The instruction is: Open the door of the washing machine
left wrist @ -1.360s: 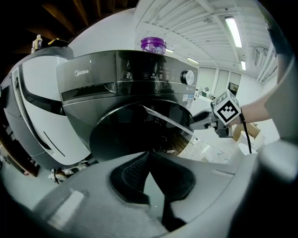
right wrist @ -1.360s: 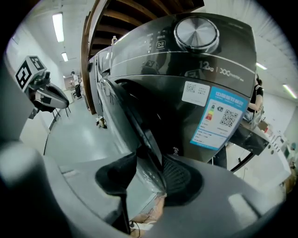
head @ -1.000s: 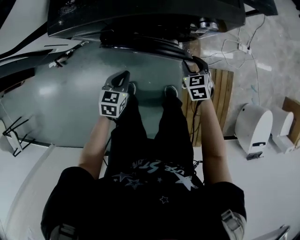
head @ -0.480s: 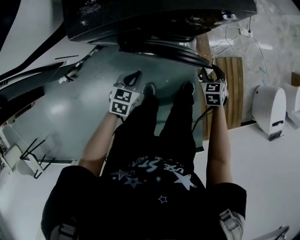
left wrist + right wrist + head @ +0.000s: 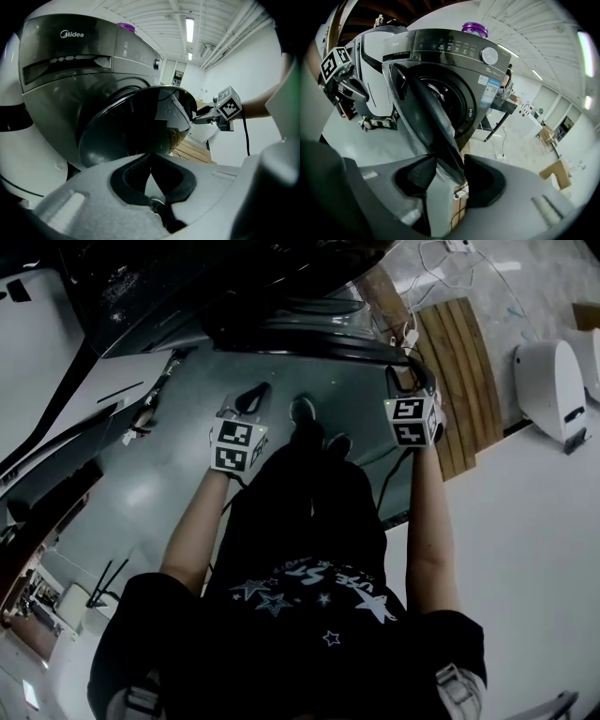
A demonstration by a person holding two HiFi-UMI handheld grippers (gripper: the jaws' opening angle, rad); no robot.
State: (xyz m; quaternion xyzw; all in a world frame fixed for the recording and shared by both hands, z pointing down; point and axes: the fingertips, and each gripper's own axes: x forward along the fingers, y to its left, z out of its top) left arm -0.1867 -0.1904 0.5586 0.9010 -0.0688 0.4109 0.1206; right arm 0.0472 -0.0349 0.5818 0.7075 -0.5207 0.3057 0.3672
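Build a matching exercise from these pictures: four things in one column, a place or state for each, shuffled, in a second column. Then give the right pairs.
Things
1. left hand-held gripper
2. right hand-held gripper
3. door
4. purple container

Places and states
A. swung open from the washing machine
B. jaws together, nothing between them
C. on top of the washing machine
D. jaws closed on the door's edge

Pairs: 1-B, 2-D, 3-A, 4-C
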